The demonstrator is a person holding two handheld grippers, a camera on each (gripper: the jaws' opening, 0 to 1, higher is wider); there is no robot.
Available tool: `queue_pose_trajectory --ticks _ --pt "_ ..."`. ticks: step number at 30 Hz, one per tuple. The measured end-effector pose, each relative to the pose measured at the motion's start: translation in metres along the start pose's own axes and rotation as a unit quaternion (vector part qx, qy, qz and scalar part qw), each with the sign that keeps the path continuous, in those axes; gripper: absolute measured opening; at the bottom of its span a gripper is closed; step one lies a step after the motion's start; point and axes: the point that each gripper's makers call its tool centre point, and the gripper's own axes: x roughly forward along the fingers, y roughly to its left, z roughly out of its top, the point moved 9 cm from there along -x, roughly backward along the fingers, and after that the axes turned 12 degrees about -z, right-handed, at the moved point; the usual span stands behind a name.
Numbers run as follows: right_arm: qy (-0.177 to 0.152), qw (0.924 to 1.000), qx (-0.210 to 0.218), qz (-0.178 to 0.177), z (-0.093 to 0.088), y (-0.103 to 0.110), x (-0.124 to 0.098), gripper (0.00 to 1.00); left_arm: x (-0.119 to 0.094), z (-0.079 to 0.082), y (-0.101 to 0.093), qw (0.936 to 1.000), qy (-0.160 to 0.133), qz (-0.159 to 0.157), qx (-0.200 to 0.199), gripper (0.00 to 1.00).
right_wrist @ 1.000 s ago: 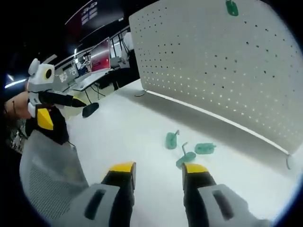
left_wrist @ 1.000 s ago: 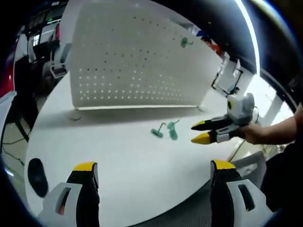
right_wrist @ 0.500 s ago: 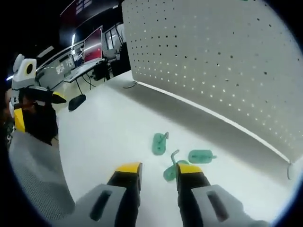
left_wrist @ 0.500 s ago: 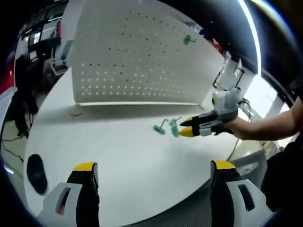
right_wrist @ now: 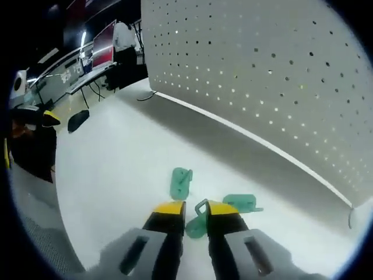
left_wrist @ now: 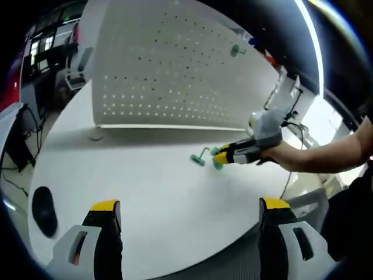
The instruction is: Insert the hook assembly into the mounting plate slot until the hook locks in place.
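A white pegboard plate point(left_wrist: 169, 70) point(right_wrist: 262, 76) stands upright on the white table point(left_wrist: 145, 186), with one green hook point(left_wrist: 236, 51) hanging high on it. Three green hook pieces lie close together on the table. In the right gripper view, one piece point(right_wrist: 180, 182) lies ahead to the left and another point(right_wrist: 242, 202) to the right. The third, with a bent wire point(right_wrist: 196, 223), sits between my right gripper's point(right_wrist: 196, 211) yellow tips, which are closed in against it. My right gripper point(left_wrist: 224, 156) also comes in from the right of the left gripper view. My left gripper point(left_wrist: 189, 204) is held wide open over the near table edge.
A black oval object point(left_wrist: 44, 210) point(right_wrist: 76, 119) lies on the table's left side. The pegboard's small foot point(right_wrist: 352, 219) sticks out at its right end. Desks and monitors point(right_wrist: 105, 49) stand behind. A person's forearm point(left_wrist: 326, 157) reaches in from the right.
My right gripper has moved forward and down to the green pieces, and its jaws have narrowed from apart to closed around the wire hook piece. The left gripper has stayed wide open.
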Motion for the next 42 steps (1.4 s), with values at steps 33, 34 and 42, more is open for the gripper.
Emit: queue_pose_trajectory --ticks 33,34,42 --pt "-0.069 0.9945 0.078 -0.011 0.028 -0.009 -0.040 0.00 0.008 0.017 -0.010 0.9997 -0.012 -0.016 0.014 1.00" --pt "-0.075 0.9939 0.081 -0.011 0.031 -0.009 -0.043 0.00 0.008 0.017 -0.011 0.9997 -0.013 -0.016 0.015 1.00" --pt "-0.133 0.9817 0.136 0.017 0.059 -0.008 -0.073 0.00 0.010 0.028 -0.014 0.9995 -0.026 -0.013 0.011 1.00"
